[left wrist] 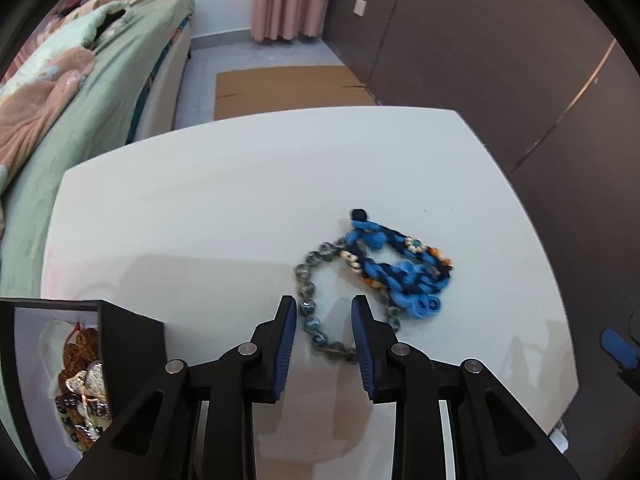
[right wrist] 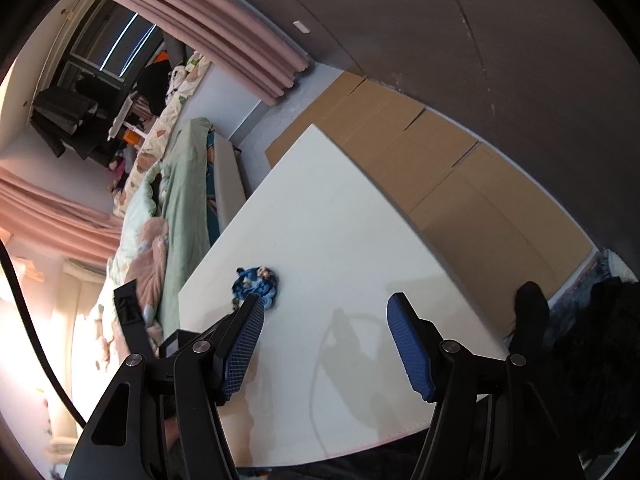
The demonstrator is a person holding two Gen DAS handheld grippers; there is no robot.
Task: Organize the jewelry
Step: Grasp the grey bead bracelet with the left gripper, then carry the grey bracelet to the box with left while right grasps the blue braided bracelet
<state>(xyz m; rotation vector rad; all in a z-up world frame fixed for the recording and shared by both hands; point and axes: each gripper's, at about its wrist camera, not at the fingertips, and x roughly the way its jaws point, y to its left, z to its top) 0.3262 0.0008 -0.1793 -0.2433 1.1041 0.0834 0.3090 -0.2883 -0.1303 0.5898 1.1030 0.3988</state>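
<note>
Blue braided-yarn jewelry (left wrist: 404, 268), flower beads

Grey bead bracelet (left wrist: 316, 304) under blue braid (left wrist: 400, 268)

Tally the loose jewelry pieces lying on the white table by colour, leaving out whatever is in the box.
Grey-green bead bracelet: 1
Blue braided yarn piece: 1
Total: 2
</note>
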